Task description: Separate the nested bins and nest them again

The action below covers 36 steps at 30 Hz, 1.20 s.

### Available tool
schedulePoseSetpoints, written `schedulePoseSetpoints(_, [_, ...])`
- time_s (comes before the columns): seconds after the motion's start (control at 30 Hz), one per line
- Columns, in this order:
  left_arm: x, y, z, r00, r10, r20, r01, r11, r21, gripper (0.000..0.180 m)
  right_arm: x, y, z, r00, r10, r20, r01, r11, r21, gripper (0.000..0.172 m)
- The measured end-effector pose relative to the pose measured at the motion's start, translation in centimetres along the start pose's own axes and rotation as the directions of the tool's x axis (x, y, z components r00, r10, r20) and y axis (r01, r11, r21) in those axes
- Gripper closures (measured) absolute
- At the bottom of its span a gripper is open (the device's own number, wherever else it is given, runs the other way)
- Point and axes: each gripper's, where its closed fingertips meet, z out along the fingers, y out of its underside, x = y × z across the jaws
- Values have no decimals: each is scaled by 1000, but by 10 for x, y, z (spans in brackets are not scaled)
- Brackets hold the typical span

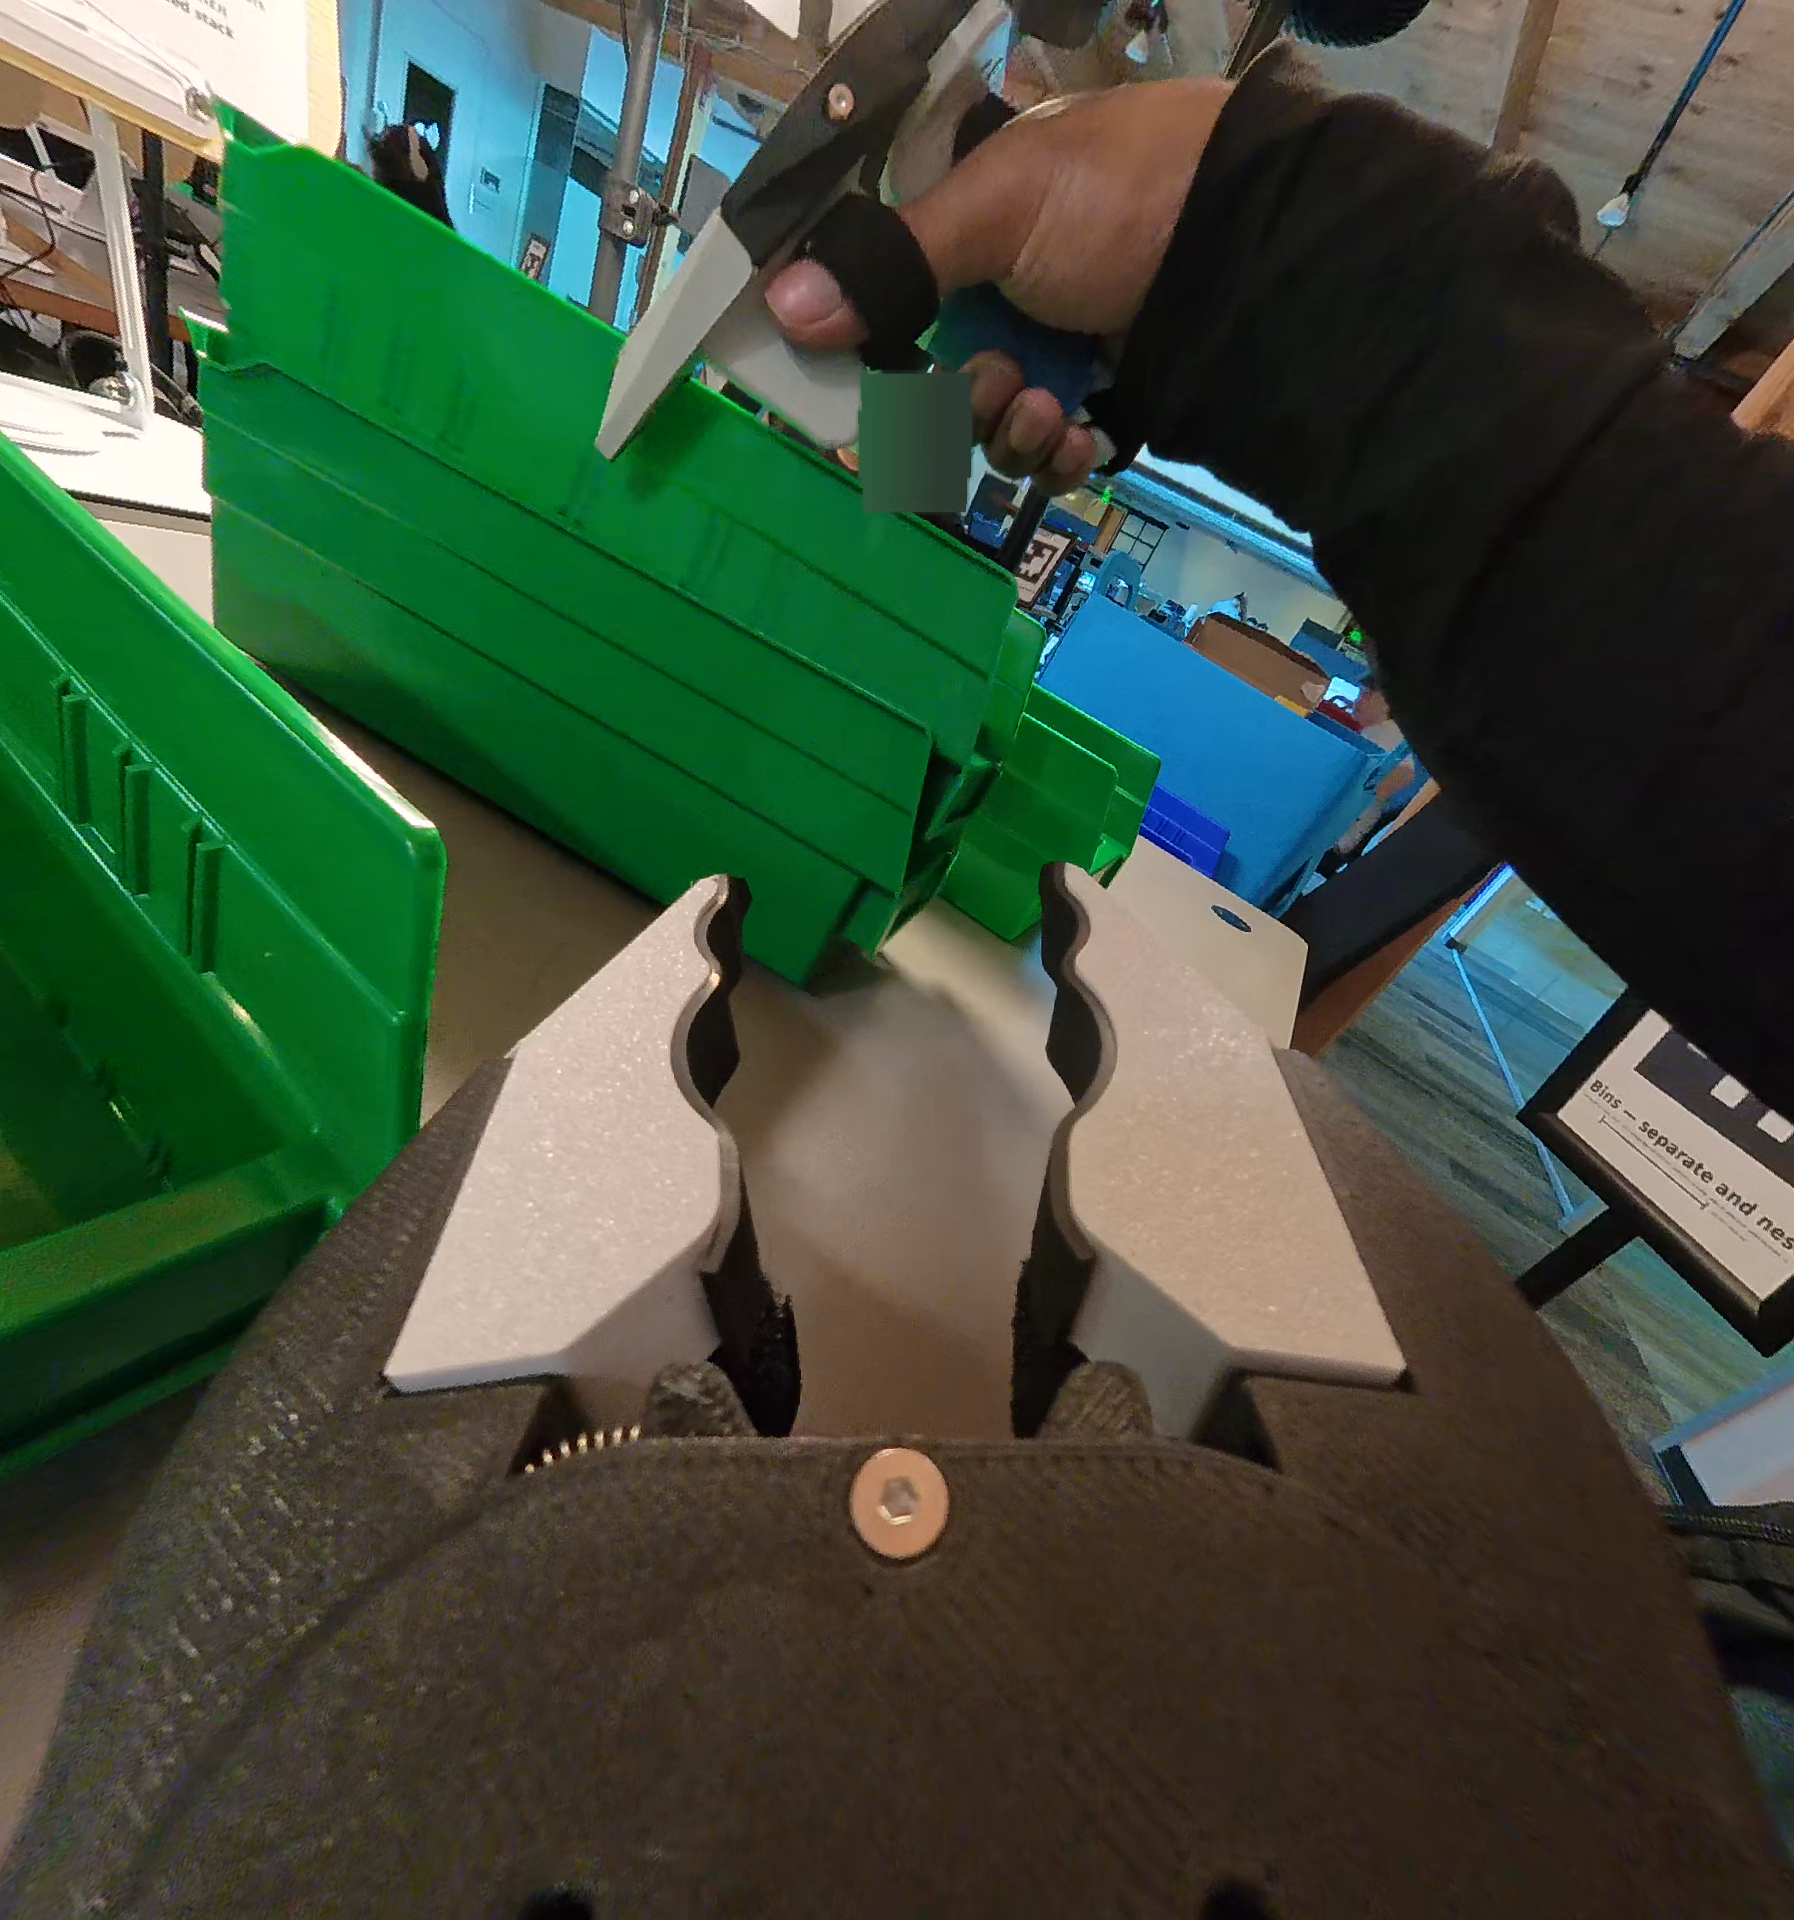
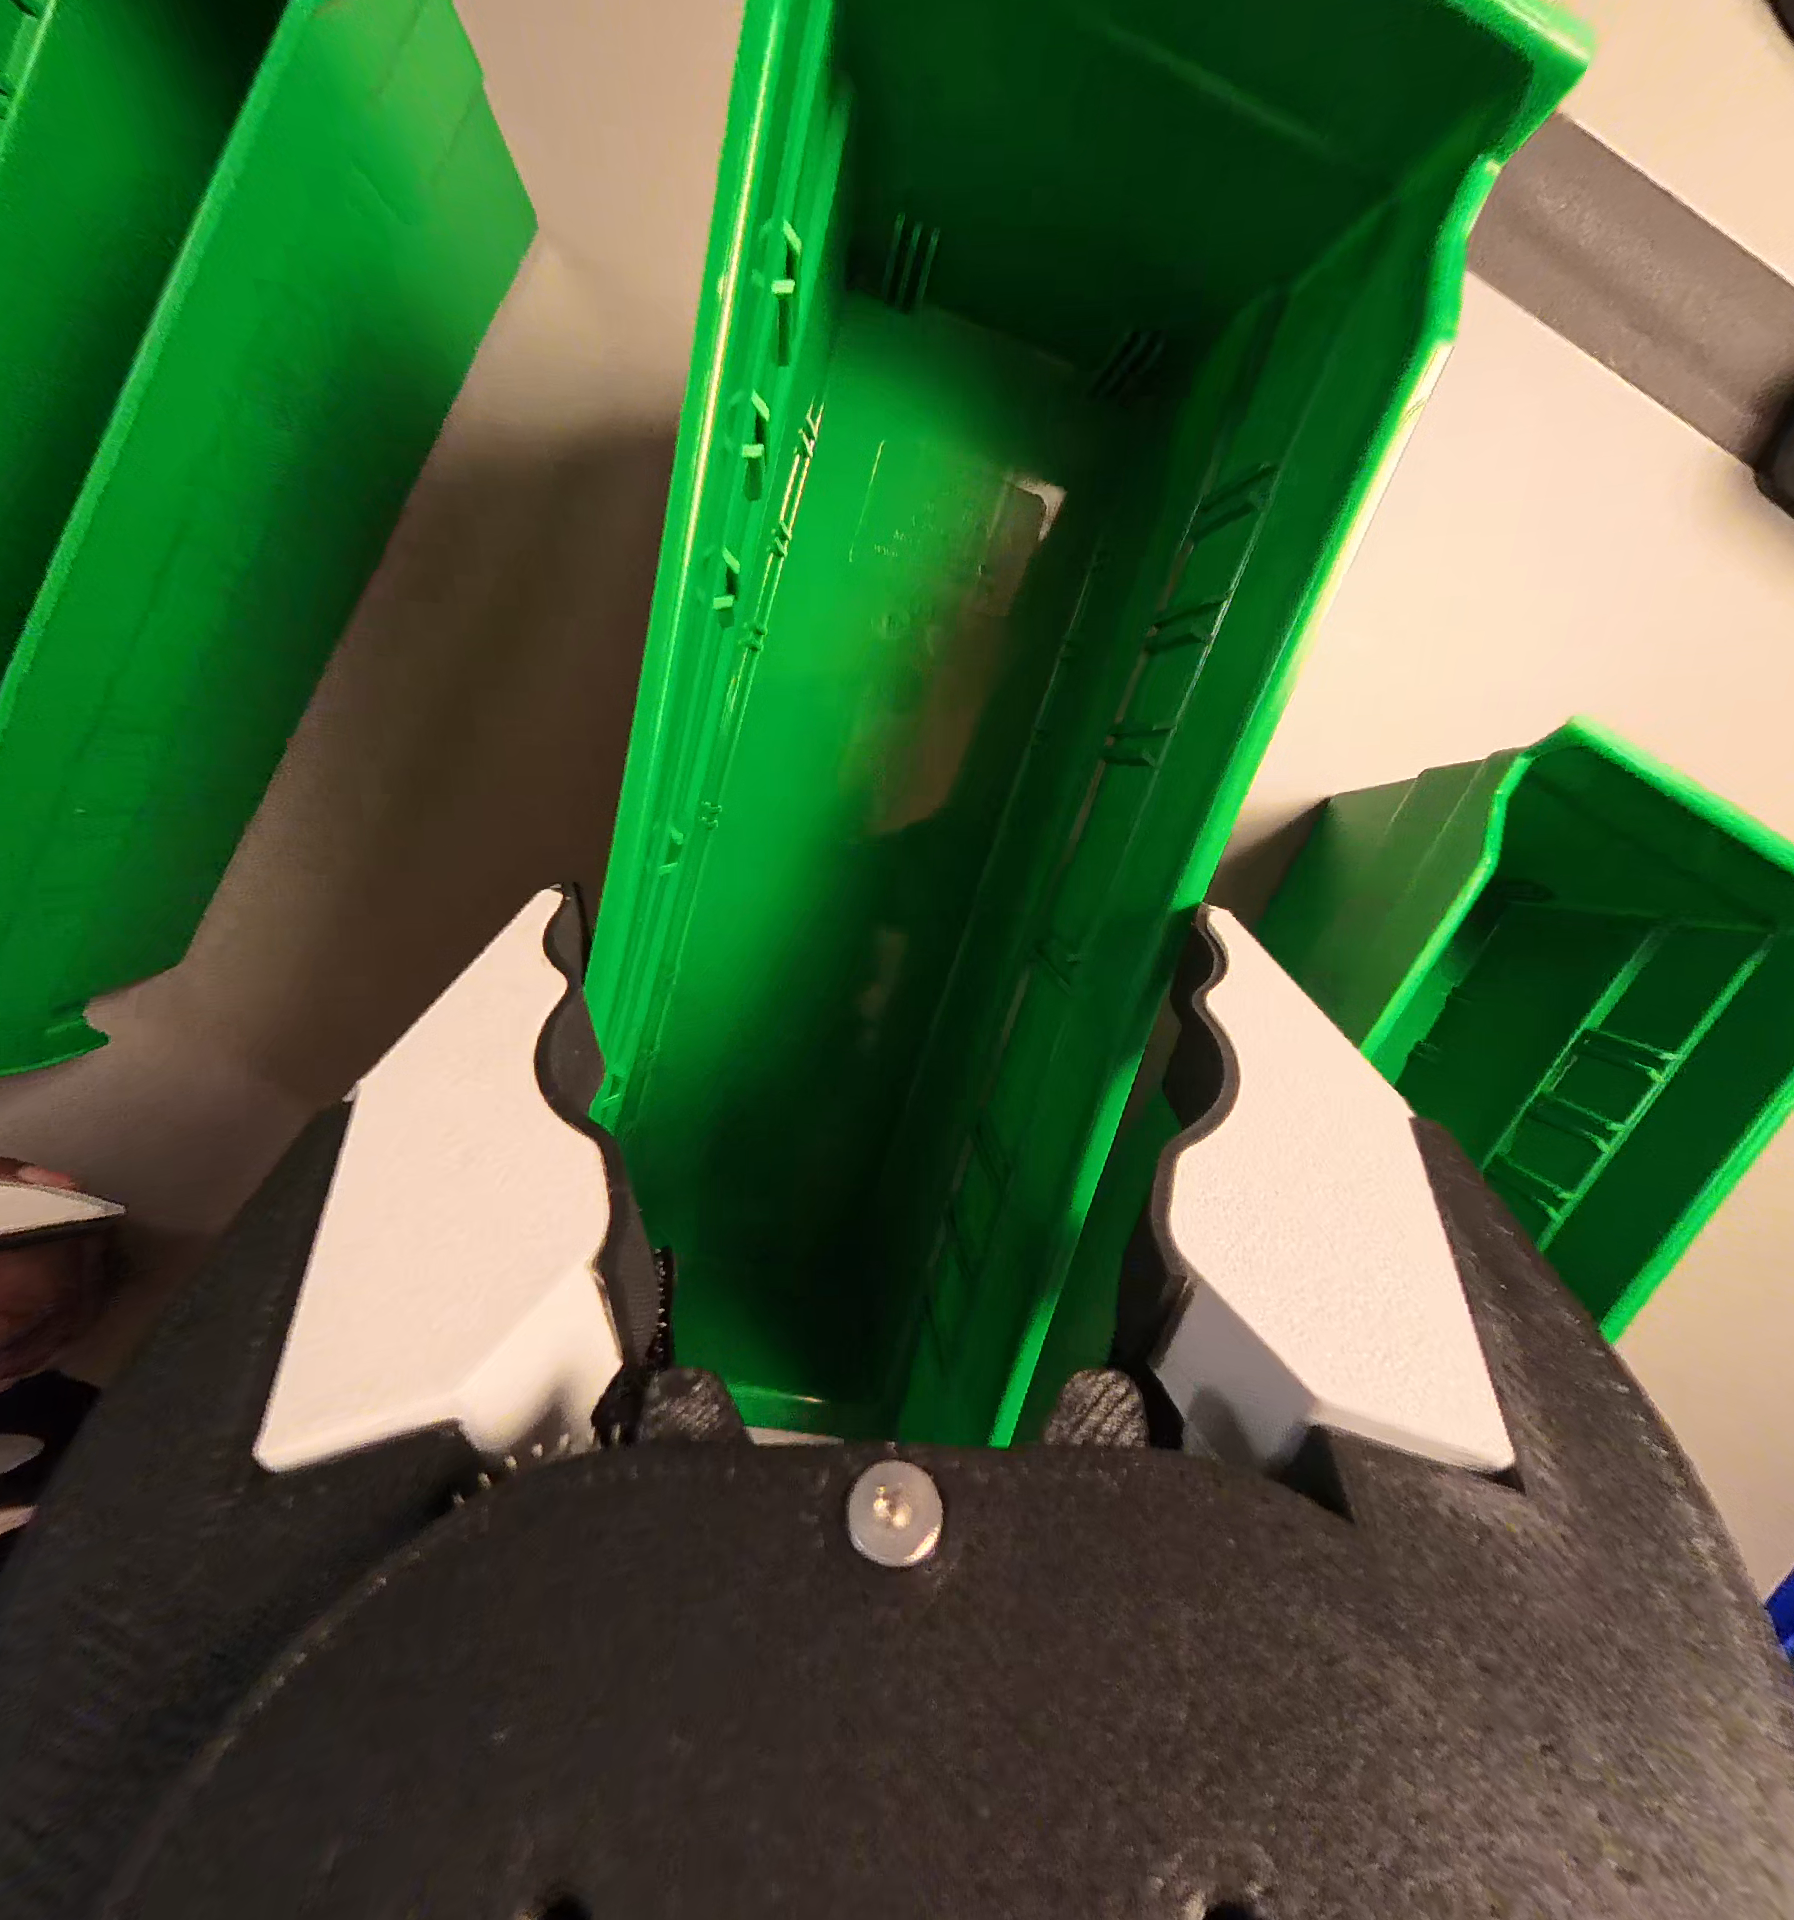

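Observation:
A stack of nested green bins [image 1: 560,665] stands on the grey table [image 1: 872,1091]. Its top bin [image 1: 436,343] is tilted, with the far left end raised. My right gripper [image 2: 882,914] straddles this bin [image 2: 924,623] across its width, with both pads against its side walls. In the left wrist view the right gripper [image 1: 706,395], held by a hand, sits on the bin's upper rim. My left gripper [image 1: 888,904] is open and empty, low over the table, pointing at the near corner of the stack.
A separate green bin [image 1: 145,935] lies at the left and also shows in the right wrist view [image 2: 197,520]. A shorter green bin [image 2: 1599,1039] lies right of the stack. A blue bin [image 1: 1184,831] and a framed sign [image 1: 1703,1174] stand beyond the table's edge.

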Motion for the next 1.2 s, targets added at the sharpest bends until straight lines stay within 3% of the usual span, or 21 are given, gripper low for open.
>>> schedulePoseSetpoints(0.03, [0,0,0,1000,0,0,0,1000,0,123,0,-1,-3,1000,0,0,0,1000,8,58])
schedulePoseSetpoints(0.27, [0,0,0,1000,-1,-3,1,1000,4,123,8,-8,-31,1000,6,7,-7,994,105,59])
schedulePoseSetpoints(0.47, [0,-1,0,1000,-2,-3,2,1000,5,124,26,-12,-77,999,28,32,-34,977,212,59])
schedulePoseSetpoints(0.67, [0,0,0,1000,-1,-1,1,1000,0,124,74,2,-128,996,82,-20,-73,954,291,60])
schedulePoseSetpoints(0.83, [0,0,0,1000,1,0,-1,1000,-1,124,137,36,-156,982,160,-102,-123,947,298,59])
schedulePoseSetpoints(1.03, [0,1,1,1000,2,2,-2,1000,-5,124,222,109,-140,926,263,-270,-216,958,190,58])
schedulePoseSetpoints(1.2, [0,1,1,1000,4,4,-4,1000,-5,124,259,168,-87,901,337,-273,-318,941,114,58])
